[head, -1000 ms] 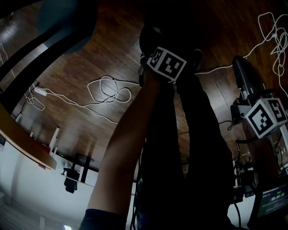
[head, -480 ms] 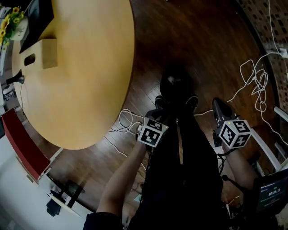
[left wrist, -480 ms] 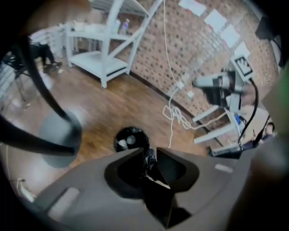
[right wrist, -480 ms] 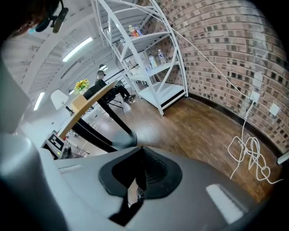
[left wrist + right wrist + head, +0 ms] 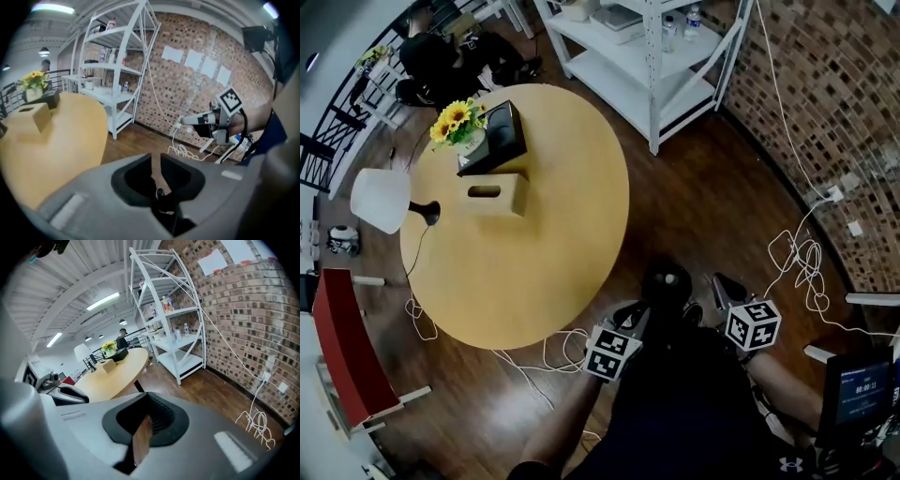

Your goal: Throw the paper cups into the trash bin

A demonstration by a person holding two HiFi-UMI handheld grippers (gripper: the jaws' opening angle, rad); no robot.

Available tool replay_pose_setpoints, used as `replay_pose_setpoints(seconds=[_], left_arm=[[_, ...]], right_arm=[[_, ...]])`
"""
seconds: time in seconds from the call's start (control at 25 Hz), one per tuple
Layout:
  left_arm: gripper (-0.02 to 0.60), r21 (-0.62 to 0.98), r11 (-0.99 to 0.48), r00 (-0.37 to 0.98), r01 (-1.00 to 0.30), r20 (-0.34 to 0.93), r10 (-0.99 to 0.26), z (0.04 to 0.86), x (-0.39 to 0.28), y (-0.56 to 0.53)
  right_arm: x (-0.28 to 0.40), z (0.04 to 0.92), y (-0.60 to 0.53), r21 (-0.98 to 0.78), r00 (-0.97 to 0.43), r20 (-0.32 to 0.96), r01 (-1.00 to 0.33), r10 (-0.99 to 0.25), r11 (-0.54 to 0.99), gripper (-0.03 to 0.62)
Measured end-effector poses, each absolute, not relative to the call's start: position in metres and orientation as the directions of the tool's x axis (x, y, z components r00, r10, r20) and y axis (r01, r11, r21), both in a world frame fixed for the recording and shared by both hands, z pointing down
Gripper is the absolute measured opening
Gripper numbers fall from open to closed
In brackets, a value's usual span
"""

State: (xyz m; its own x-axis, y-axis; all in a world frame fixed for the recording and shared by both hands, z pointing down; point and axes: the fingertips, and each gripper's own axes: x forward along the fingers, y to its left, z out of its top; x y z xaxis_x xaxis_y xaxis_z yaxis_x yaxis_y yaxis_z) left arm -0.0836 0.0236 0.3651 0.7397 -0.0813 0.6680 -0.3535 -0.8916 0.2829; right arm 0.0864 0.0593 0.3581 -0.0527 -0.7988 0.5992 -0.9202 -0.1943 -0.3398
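Note:
No paper cup and no trash bin shows in any view. My left gripper (image 5: pixel 630 315) hangs over the wooden floor beside the round yellow table (image 5: pixel 553 281). Its jaws (image 5: pixel 156 174) are closing to a narrow gap with only floor showing between them. My right gripper (image 5: pixel 720 284) is held a little to the right at the same height. Its jaws (image 5: pixel 142 437) stand a slit apart and hold nothing. Each gripper sees the other: the right gripper (image 5: pixel 188 120) shows against the brick wall, the left gripper (image 5: pixel 63 391) near the table.
On the table stand sunflowers (image 5: pixel 456 117), a black box (image 5: pixel 499 134) and a cardboard tissue box (image 5: pixel 495 193). A white lamp (image 5: pixel 382 199) and a red chair (image 5: pixel 342 352) are at the left. White shelving (image 5: pixel 652 52), the brick wall (image 5: pixel 825 103) and loose white cables (image 5: pixel 802 253) lie ahead and right.
The head view has swung up from the dark floor to take in the whole table, shelving and wall. Both grippers now sit lower in the picture and closer together.

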Motion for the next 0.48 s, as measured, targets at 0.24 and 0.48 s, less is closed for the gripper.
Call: replay_pose_setpoints(seconds=[0.24,0.48], left_arm=[[0.008,0.28,-0.86,0.818,-0.426,0.526,-0.234,0.311,-0.092,0.025],[0.008,0.293,-0.839,0.824,-0.458,0.493,-0.278,0.298,-0.106,0.078]], right_arm=[[0.065,0.335,0.076,-0.307,-0.009,0.573,-0.929,-0.82,-0.205,0.009],[0.028,0.339,0.122,-0.322,-0.074,0.569,-0.937,-0.819,-0.139,0.009]])
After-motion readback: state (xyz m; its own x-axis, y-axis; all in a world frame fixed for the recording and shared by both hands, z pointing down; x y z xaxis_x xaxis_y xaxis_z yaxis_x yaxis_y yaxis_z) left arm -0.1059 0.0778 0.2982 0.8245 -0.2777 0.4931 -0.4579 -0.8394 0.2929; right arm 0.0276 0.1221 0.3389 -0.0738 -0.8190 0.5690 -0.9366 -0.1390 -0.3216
